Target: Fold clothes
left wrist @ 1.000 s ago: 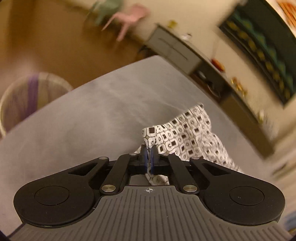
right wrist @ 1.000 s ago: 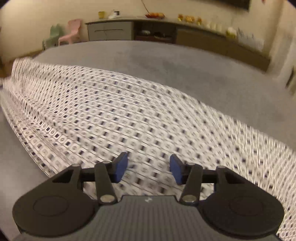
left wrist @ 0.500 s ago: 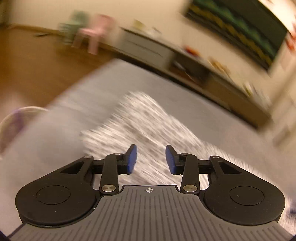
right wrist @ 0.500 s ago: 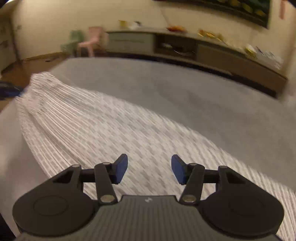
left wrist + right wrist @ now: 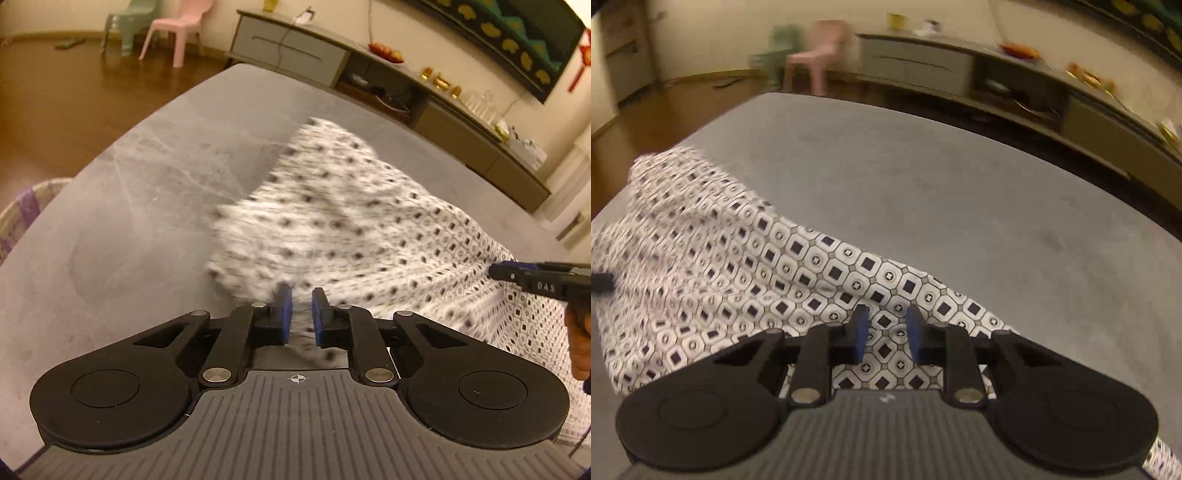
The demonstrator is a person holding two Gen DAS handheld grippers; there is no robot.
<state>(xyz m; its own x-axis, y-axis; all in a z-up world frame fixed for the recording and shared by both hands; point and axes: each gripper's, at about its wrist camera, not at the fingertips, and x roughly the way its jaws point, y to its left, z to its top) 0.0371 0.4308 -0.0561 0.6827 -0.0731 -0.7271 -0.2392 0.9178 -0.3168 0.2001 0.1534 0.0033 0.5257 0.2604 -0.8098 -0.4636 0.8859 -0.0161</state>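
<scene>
Patterned cloth lies rumpled across the grey worktop, toward its near edge. Both the left gripper and right gripper have just been closing, fingers slightly apart over fabric, probably seeking a hem to fold.

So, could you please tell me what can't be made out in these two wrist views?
- Left wrist view: the patterned garment is motion-blurred near the left gripper, so any grip is unclear.
- Same view: the right gripper is cut off by the edge.
- Right wrist view: the garment's near part hides behind the gripper body.
</scene>
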